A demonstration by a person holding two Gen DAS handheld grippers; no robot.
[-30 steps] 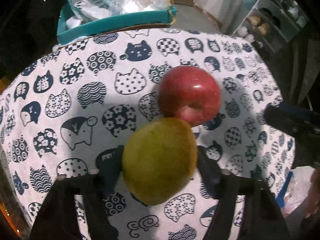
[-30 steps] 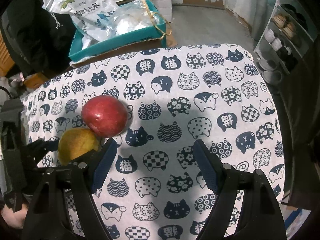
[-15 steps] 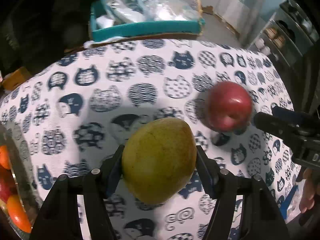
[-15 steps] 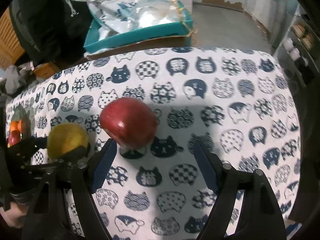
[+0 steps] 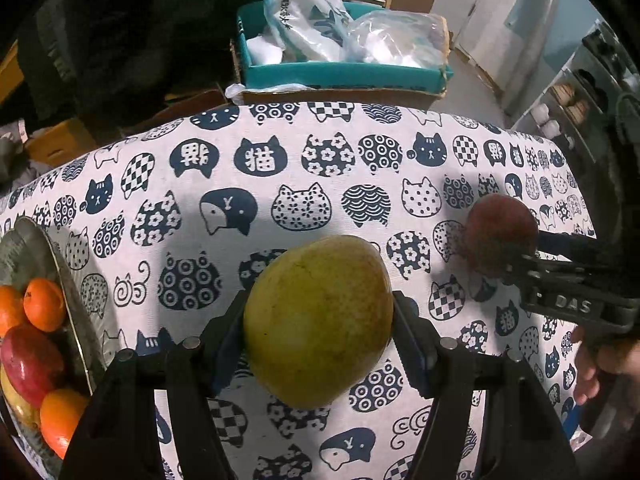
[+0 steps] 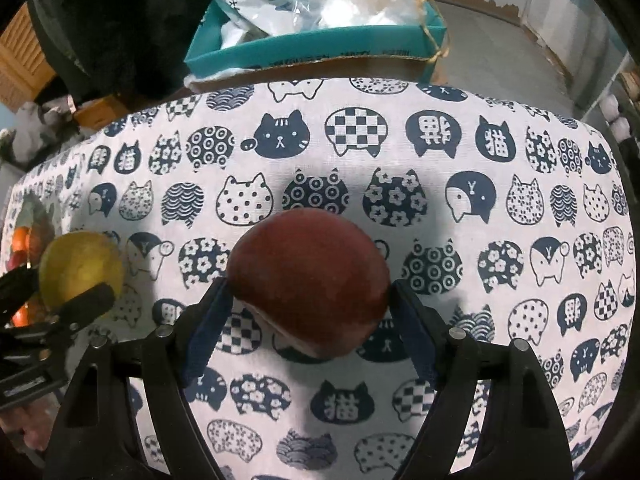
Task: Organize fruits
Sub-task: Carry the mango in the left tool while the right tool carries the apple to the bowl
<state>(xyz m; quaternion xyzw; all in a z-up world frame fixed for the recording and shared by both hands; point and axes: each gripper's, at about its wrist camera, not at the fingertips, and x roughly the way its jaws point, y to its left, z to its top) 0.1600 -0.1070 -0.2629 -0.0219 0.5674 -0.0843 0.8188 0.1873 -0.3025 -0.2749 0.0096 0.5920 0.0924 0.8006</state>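
My left gripper (image 5: 320,322) is shut on a yellow-green mango (image 5: 318,318) and holds it above the cat-print tablecloth (image 5: 280,168). The mango also shows at the left of the right wrist view (image 6: 80,270). My right gripper (image 6: 308,300) has its pads on both sides of a red apple (image 6: 308,304); the apple also shows in the left wrist view (image 5: 500,232). A metal tray (image 5: 76,276) at the left edge holds oranges (image 5: 44,304) and a red fruit (image 5: 30,360).
A teal box (image 5: 344,72) with plastic bags stands beyond the table's far edge, also in the right wrist view (image 6: 320,48). Shelves (image 5: 568,100) stand at the far right. A dark garment hangs at the back left.
My left gripper has carried the mango left, away from the apple; the fruit tray has come into view. My right gripper has moved in around the apple and closed on it.
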